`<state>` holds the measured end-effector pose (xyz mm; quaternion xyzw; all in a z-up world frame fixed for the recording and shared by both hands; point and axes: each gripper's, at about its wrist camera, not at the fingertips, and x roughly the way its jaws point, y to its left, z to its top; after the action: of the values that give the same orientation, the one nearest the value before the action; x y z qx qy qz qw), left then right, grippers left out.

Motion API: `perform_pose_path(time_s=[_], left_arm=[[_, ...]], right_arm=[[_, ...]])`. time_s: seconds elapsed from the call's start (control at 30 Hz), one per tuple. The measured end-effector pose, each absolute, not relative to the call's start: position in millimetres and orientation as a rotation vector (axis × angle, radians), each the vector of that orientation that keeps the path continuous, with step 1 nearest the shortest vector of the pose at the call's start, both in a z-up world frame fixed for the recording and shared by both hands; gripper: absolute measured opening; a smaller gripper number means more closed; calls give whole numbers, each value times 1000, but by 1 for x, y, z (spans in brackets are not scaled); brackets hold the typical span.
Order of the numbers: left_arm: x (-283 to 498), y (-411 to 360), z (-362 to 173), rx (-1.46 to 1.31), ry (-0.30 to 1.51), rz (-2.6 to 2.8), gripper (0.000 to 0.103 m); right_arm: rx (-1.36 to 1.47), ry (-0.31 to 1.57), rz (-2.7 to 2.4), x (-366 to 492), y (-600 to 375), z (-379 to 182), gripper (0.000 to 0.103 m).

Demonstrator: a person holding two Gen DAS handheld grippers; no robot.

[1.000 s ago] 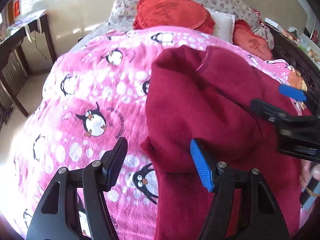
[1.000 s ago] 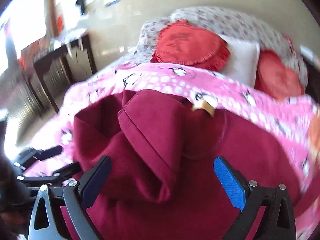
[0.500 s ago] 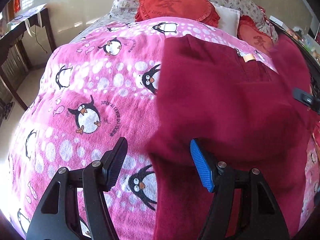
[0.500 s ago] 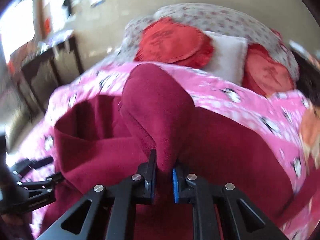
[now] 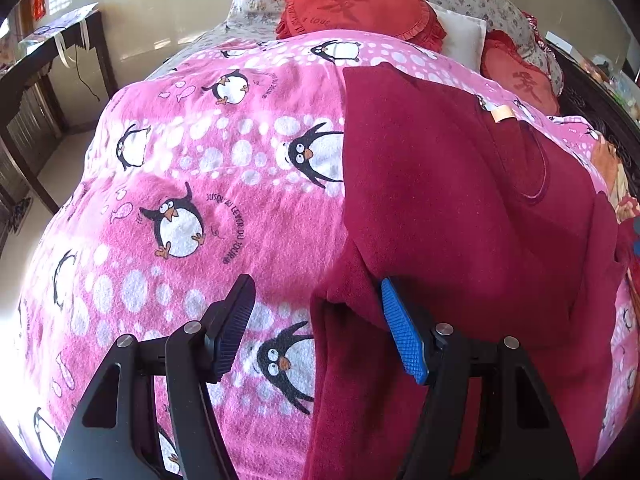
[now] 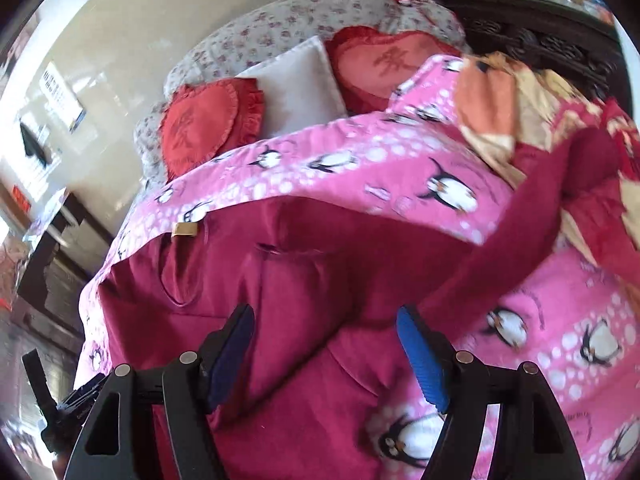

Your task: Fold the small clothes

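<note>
A dark red fleece sweater [image 5: 460,216] lies on a pink penguin blanket [image 5: 200,200], neckline with a tan label [image 5: 503,114] toward the pillows. Its left side is folded over the body. My left gripper [image 5: 316,328] is open and empty over the sweater's left edge. In the right wrist view the sweater [image 6: 288,280] lies below my right gripper [image 6: 326,354], which is open and empty. One sleeve [image 6: 532,232] stretches out to the right across the blanket [image 6: 360,168].
Red heart cushions [image 5: 356,4] and a white pillow [image 6: 296,80] lie at the head of the bed. A heap of orange and red clothes [image 6: 520,104] sits at the right. A dark table [image 5: 40,64] stands left of the bed. A carved dark headboard [image 6: 540,40] is at the far right.
My right gripper had shut on the left sleeve, carried it across and has now opened and let it go. The sweater lies flatter. My left gripper stayed open.
</note>
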<state>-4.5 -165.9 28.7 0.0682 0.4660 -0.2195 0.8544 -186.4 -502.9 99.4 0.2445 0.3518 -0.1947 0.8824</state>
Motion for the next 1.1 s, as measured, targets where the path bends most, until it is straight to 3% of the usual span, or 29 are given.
perform_pose_path(time_s=[0.23, 0.27, 0.3, 0.4, 0.5, 0.6, 0.63, 0.7, 0.93, 1.07, 1.1], left_arm=[[-11, -167, 35, 173, 968, -470, 66], [-12, -167, 36, 175, 966, -470, 65], [-12, -166, 38, 176, 963, -470, 65], [-14, -163, 42, 173, 948, -466, 65], [-12, -161, 43, 153, 950, -468, 65], [-13, -162, 46, 139, 947, -472, 65], [-14, -162, 46, 139, 947, -472, 65], [-15, -165, 47, 136, 950, -474, 65], [-23, -178, 49, 146, 949, -490, 65], [-22, -181, 49, 159, 945, -483, 65], [-21, -180, 49, 163, 942, -479, 66]], right_arm=[[242, 839, -323, -109, -489, 86, 71], [241, 882, -296, -103, -493, 78, 66], [229, 939, -281, -100, -496, 70, 38], [221, 873, -235, -129, -497, 85, 19], [183, 851, -214, -175, -495, 101, 19], [163, 957, -161, -212, -493, 90, 20], [146, 995, -162, -221, -494, 85, 23], [108, 1032, -201, -242, -497, 81, 42], [172, 868, -239, -231, -509, 102, 47], [125, 958, -214, -180, -509, 69, 47], [104, 989, -217, -173, -509, 61, 39]])
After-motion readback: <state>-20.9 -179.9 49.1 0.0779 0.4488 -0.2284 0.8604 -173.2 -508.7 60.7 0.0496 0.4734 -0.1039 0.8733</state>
